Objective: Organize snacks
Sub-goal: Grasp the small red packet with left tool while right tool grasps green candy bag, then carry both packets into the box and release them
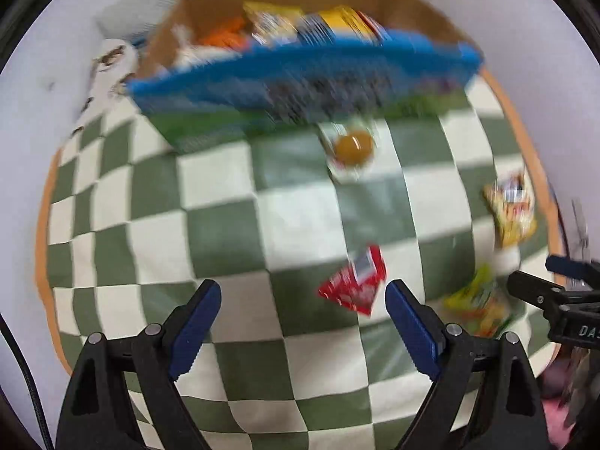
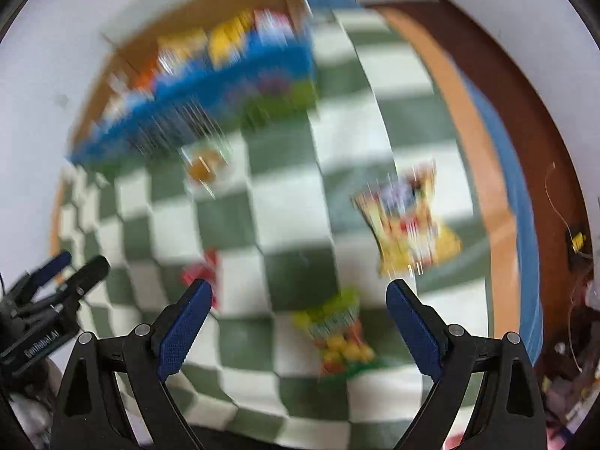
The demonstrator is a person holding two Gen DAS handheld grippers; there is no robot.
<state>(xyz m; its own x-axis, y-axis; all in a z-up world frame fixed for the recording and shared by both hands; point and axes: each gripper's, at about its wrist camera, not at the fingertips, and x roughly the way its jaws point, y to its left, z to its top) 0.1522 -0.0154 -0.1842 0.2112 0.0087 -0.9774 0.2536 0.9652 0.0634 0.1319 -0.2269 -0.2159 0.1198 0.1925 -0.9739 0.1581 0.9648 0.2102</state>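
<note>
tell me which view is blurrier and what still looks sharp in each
Right wrist view is blurrier: the box of snacks and yellow packet smear into streaks. Left wrist view is softer on the box, yet the red packet is readable. In both, the tongs stay sharp: left tongs, right tongs. Fisheye bends the checked cloth.

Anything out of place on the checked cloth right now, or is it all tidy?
Four packets lie loose on the checked cloth, not in the box with the others: a red packet, a yellow packet, a green and yellow packet, and a small white packet just before the box. Nothing looks spilled; blur hides damage.
</note>
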